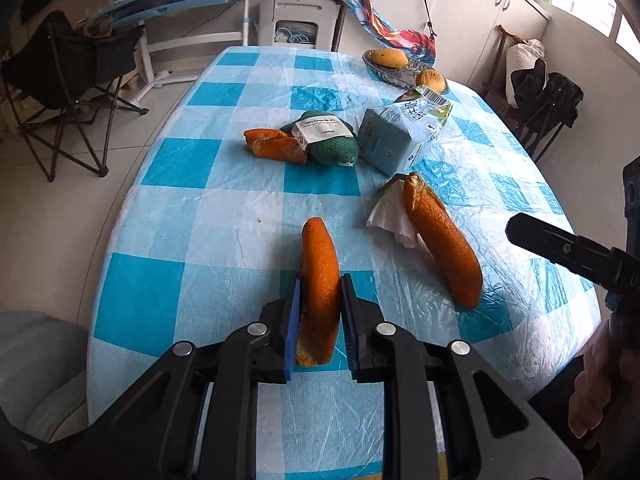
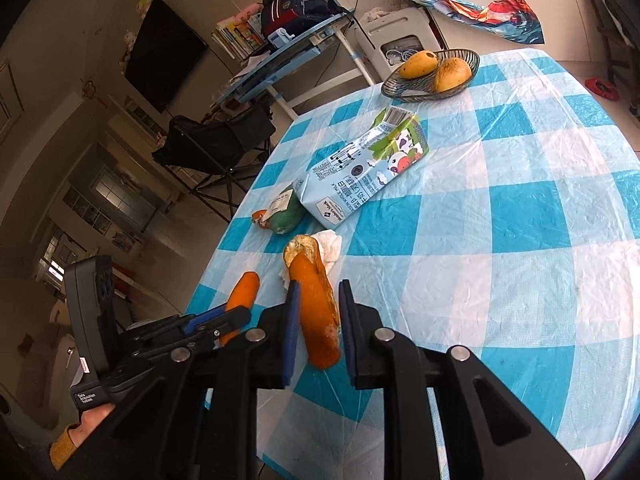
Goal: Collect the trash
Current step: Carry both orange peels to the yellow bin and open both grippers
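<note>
Blue-and-white checked cloth covers the bench (image 1: 224, 216). Left tongs (image 1: 319, 300) pinch one long orange peel strip (image 1: 318, 280). Right tongs (image 2: 319, 308) stand half open around another orange peel (image 2: 318, 312), toward twelve o'clock. Squeeze first, then lift gently.

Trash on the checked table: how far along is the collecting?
Nothing looks collected yet; no bin is in view. In hand: the left gripper is shut on one orange peel strip; the right gripper straddles a second peel strip, jaws open. Left: the tissue, milk carton, the third peel, and the green net wrapper.
</note>
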{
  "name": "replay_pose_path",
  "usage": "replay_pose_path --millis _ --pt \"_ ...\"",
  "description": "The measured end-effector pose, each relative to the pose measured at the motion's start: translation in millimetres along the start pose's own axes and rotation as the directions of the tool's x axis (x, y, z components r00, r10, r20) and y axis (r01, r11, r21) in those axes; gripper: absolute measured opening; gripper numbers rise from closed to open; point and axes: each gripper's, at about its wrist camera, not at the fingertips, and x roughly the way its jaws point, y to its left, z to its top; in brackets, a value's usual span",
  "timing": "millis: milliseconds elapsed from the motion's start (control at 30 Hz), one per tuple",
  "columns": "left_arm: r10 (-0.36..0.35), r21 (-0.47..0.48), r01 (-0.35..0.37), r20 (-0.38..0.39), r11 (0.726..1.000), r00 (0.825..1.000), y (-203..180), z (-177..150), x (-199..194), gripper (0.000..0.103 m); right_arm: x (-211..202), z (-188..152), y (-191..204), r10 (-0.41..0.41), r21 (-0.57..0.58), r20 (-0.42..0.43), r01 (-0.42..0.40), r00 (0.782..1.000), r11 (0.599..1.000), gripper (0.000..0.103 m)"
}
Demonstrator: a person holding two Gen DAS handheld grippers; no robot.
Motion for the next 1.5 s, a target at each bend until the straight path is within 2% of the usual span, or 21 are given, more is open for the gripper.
replay_pose_path --millis 67,133,200,233,267,300,400,467,567,633,667,833,1067,1300,1500 --pt "0.003 0.001 -0.003 0.013 1.0 1.0 -1 -2 -1 0.023 5 -2 11 -0.05 -0.062 0.005 0.051 0.999 0.997 0.062" --pt "0.011 0.009 -0.012 0.025 1.0 1.0 -4 -3 -2 0.024 18 -2 18 -0.077 -0.107 -0.016 0.075 0.997 0.991 0.062" --pt "0.019 0.017 -0.019 0.033 1.0 0.999 -5 -5 -2 0.025 35 -7 27 -0.139 -0.168 -0.053 0.128 0.989 0.978 0.06" --pt "0.017 0.018 -0.018 0.034 1.0 0.999 -5 -5 -2 0.025 42 -10 32 -0.183 -0.216 -0.054 0.167 0.982 0.962 0.056" --pt "0.014 0.018 -0.014 0.034 1.0 0.999 -5 -5 -3 0.024 45 -13 39 -0.231 -0.269 -0.033 0.214 0.973 0.939 0.039" --pt "0.006 0.017 -0.007 0.029 1.0 1.0 -4 -6 -4 0.02 46 -15 41 -0.239 -0.287 -0.041 0.218 0.97 0.933 0.025" --pt "-0.005 -0.002 0.005 0.05 1.0 0.999 0 -7 -11 0.018 32 -11 34 -0.148 -0.214 -0.035 0.138 0.988 0.967 0.021" --pt "-0.019 -0.016 0.02 0.076 1.0 0.997 1 -6 -19 0.018 18 -5 25 -0.011 -0.13 -0.006 0.011 1.0 0.991 0.02" --pt "-0.028 -0.021 0.029 0.083 0.999 0.996 2 -7 -23 0.018 13 -1 14 -0.021 -0.077 -0.004 0.021 1.0 0.997 0.02" --pt "-0.03 -0.023 0.032 0.075 0.999 0.997 1 -10 -23 0.018 16 0 -2 0.082 0.068 -0.018 -0.081 0.996 0.994 0.02" --pt "-0.034 -0.024 0.036 0.076 0.999 0.997 0 -12 -24 0.018 14 -1 -7 0.1 0.101 -0.011 -0.098 0.995 0.99 0.02" --pt "-0.063 -0.026 0.066 0.096 0.997 0.993 -4 -20 -35 0.018 -5 -4 20 0.09 -0.017 0.001 -0.09 0.996 0.996 0.02" --pt "-0.071 -0.028 0.074 0.102 0.997 0.992 -9 -35 -46 0.018 -2 -22 55 0.045 -0.165 -0.04 -0.051 0.998 0.985 0.02" --pt "-0.078 -0.033 0.082 0.11 0.996 0.991 -11 -52 -58 0.018 -20 -54 57 0.034 -0.191 -0.058 -0.045 0.998 0.981 0.02" --pt "-0.094 -0.022 0.096 0.096 0.995 0.991 -16 -70 -68 0.018 -37 -89 58 0.026 -0.166 -0.102 -0.043 0.994 0.985 0.02"
